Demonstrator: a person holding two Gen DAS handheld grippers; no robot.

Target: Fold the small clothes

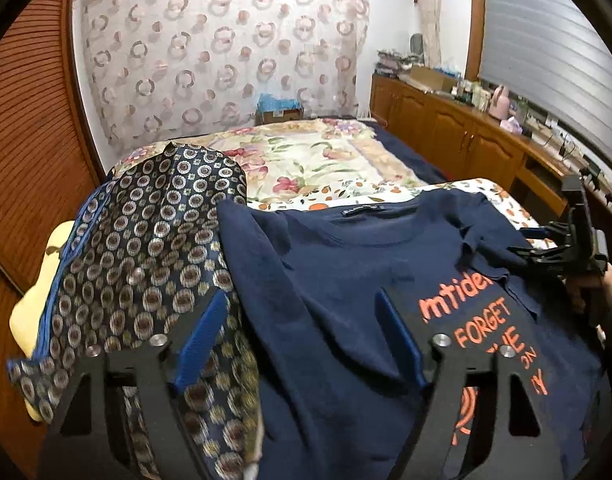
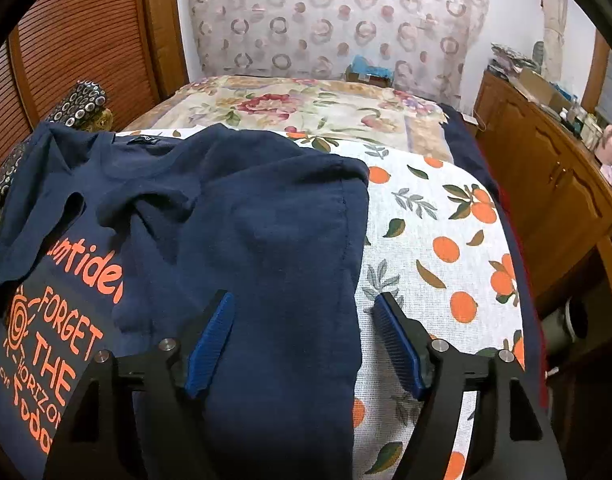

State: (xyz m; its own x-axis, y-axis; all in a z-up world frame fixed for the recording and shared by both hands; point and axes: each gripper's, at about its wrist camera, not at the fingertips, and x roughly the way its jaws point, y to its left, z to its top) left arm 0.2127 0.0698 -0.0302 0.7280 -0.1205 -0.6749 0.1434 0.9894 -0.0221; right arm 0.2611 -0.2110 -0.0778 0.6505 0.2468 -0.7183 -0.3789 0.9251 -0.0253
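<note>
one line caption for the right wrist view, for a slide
Open right gripper above the folded-over side of a navy T-shirt on an orange-print cloth.

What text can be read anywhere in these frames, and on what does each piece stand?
All in orange print on the navy T-shirt:
"FORGET"
"THE"
"HORIZON"
Top word, partly under a fold: "...untide..."
Bottom line: cut off, unreadable.
Neck label: too small to read.

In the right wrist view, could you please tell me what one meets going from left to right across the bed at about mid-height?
Patterned dark fabric → navy T-shirt with orange lettering → orange-print cloth → wooden cabinet.
</note>
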